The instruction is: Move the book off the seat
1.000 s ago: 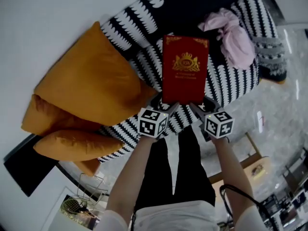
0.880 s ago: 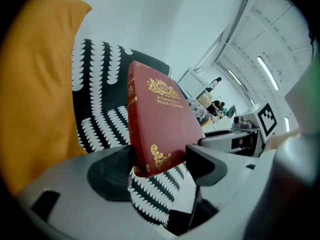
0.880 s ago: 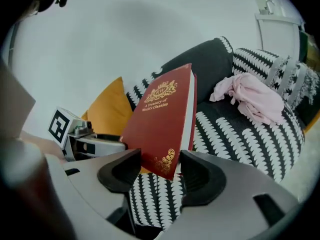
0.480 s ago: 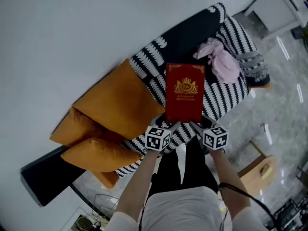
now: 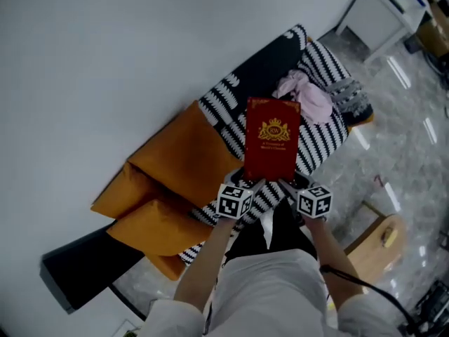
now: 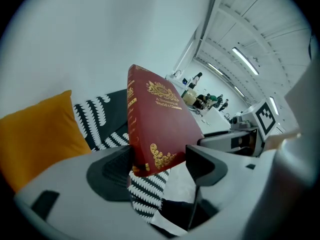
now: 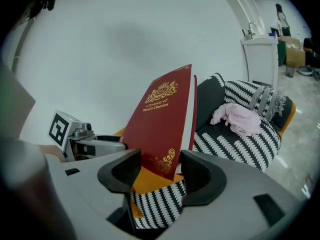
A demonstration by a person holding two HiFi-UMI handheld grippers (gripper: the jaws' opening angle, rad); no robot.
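A red hardback book (image 5: 271, 137) with a gold crest is held in the air above the black-and-white patterned sofa seat (image 5: 324, 137), cover up. Both grippers grasp its near edge. My left gripper (image 5: 247, 185) clamps the near left corner, and in the left gripper view the book (image 6: 159, 124) stands tilted between the left gripper's (image 6: 160, 166) jaws. My right gripper (image 5: 288, 183) holds the near right corner, and in the right gripper view the book's (image 7: 161, 116) lower corner sits between the right gripper's (image 7: 161, 171) jaws.
Orange cushions (image 5: 179, 163) are piled on the sofa's left part. A pink cloth (image 5: 303, 94) lies on the seat behind the book. A white cabinet (image 5: 384, 9) stands at the far right and a wooden stool (image 5: 382, 241) at the near right on the glossy floor.
The book has risen away from the seat with both grippers still on it. The sofa looks smaller and farther as the view has pulled up and back.
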